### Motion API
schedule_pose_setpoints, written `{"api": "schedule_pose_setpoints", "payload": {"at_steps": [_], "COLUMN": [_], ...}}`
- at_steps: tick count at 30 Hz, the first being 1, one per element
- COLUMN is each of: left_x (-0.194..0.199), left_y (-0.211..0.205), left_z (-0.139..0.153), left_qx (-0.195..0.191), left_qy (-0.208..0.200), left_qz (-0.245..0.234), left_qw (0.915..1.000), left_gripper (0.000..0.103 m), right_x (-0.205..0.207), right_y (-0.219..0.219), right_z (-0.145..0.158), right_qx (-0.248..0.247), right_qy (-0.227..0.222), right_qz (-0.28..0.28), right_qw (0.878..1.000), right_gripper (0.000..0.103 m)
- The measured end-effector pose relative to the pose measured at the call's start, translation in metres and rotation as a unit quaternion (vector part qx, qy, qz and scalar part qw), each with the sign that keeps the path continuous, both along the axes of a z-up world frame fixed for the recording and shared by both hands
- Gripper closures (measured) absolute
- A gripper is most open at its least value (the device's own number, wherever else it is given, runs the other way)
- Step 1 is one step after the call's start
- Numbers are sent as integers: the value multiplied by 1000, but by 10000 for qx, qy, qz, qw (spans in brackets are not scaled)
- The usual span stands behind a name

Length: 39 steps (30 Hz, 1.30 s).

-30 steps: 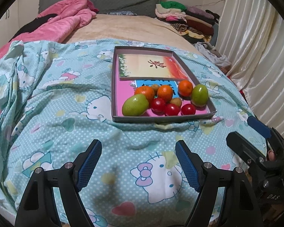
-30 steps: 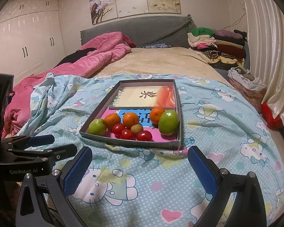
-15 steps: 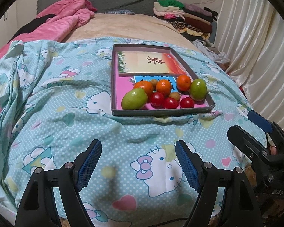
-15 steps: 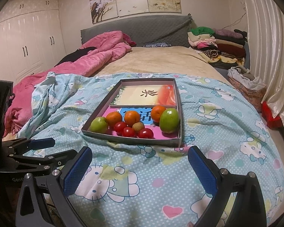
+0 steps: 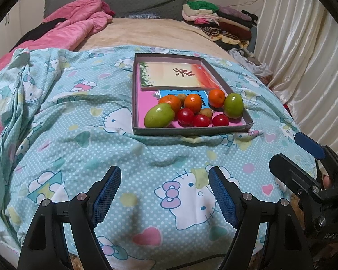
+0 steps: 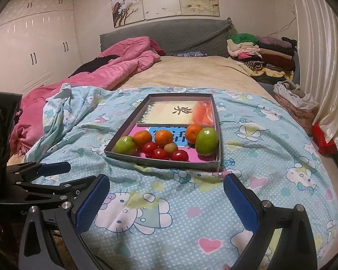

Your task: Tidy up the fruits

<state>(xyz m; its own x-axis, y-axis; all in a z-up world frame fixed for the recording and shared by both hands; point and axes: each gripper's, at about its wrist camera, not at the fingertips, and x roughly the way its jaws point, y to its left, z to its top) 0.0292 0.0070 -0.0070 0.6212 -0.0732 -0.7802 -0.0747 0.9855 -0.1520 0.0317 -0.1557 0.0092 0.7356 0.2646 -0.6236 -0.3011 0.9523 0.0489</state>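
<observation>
A shallow grey cardboard tray (image 5: 191, 131) (image 6: 162, 160) lies on the Hello Kitty bedsheet. Its near end holds two green fruits (image 5: 159, 118) (image 6: 206, 141), three oranges (image 5: 192, 103) (image 6: 163, 137), three red tomatoes (image 5: 185, 116) (image 6: 159, 153) and small brownish fruits (image 5: 206, 113). My left gripper (image 5: 164, 194) is open and empty, well in front of the tray. My right gripper (image 6: 166, 200) is open and empty, also short of the tray. Each gripper shows in the other's view, the right one (image 5: 304, 157) and the left one (image 6: 51, 177).
A printed card (image 5: 175, 76) fills the tray's far end. A pink quilt (image 6: 115, 72) is bunched at the far left. Folded clothes (image 6: 263, 54) are stacked at the back right. Curtains (image 5: 304, 56) hang on the right. White wardrobes (image 6: 29, 51) stand left.
Both grippers have drawn back slightly and the views tilted up a little, so the tray looks smaller. Both jaws stay open. The fruits have not moved.
</observation>
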Motion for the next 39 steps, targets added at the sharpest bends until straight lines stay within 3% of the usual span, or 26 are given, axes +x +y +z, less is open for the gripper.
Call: {"api": "schedule_pose_setpoints", "payload": {"at_steps": [39], "left_x": [-3], "left_y": [2], "left_z": [3], "left_qx": [-39], "left_qy": [-31], "left_qz": [39], "left_qw": [10000], "left_gripper": [22], "right_x": [-3], "right_y": [0], "right_z": [-2], "right_qx": [29], "right_qy": [-12], "right_qz": [-18], "right_qw": [10000], "right_gripper": [1]}}
